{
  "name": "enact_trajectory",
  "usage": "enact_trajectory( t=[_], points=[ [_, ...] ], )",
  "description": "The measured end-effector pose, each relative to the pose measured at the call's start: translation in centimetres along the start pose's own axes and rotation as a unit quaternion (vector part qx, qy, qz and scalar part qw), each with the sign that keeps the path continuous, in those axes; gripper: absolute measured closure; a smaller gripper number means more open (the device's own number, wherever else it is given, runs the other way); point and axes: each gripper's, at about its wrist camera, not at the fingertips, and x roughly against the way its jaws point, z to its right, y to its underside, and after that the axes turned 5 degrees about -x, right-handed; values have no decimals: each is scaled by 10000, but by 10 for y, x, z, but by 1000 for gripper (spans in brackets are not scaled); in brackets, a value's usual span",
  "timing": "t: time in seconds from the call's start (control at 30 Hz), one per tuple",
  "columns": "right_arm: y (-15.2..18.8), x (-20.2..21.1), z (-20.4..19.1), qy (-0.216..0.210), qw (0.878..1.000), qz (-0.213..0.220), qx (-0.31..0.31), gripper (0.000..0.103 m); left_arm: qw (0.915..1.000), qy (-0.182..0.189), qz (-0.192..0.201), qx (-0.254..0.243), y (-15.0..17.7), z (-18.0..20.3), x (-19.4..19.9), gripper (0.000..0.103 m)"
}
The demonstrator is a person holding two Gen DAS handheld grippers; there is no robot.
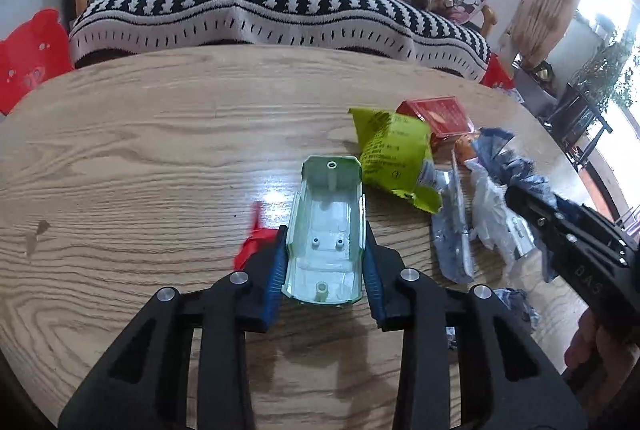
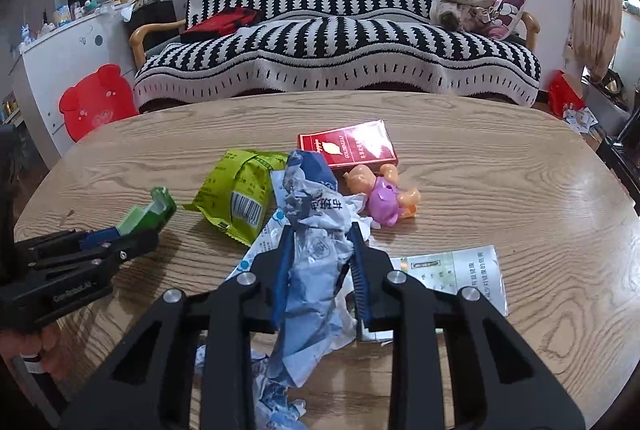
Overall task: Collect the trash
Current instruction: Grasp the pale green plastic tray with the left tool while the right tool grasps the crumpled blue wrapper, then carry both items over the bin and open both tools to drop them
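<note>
My left gripper point(image 1: 325, 234) is shut on a pale green toy car shell point(image 1: 328, 226), held underside up just above the wooden table point(image 1: 160, 149); the shell also shows in the right wrist view point(image 2: 150, 211). My right gripper point(image 2: 320, 236) is shut on a crumpled blue-and-white wrapper point(image 2: 312, 254), also seen in the left wrist view point(image 1: 500, 157). A yellow-green snack bag point(image 2: 236, 189) lies between the grippers, also in the left wrist view point(image 1: 394, 155). A red scrap point(image 1: 252, 242) lies under my left fingers.
A red box point(image 2: 348, 143), a pink-and-orange toy figure point(image 2: 380, 195) and a printed paper sheet point(image 2: 460, 270) lie on the table. More torn blue-white scraps point(image 2: 276, 398) lie near the front edge. A striped sofa point(image 2: 336, 49) stands behind the table.
</note>
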Motion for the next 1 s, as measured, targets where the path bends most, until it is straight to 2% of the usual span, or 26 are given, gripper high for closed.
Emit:
enact_trajectory(
  t=[0.37,0.5,0.6,0.73,0.8,0.9,1.0],
  points=[
    [1,13,13,14,9998,29,-173,76,9996,-208,48,-197,2,17,18,69],
    [0,23,17,-57,9994,151,-300,76,9998,-28,58,-208,0,23,21,69],
    [0,60,29,-156,9974,467,-525,76,9996,211,131,-132,3,34,33,69],
    [20,130,58,33,9938,859,-700,76,9957,391,468,-701,13,87,75,69],
    [36,167,88,90,9898,982,-1026,76,9914,736,587,-913,26,125,101,69],
    [64,214,133,69,9828,986,-1559,76,9837,1186,557,-1228,47,180,126,69],
    [101,255,169,218,9793,969,-1766,76,9755,1519,394,-1543,72,231,140,69]
  ],
)
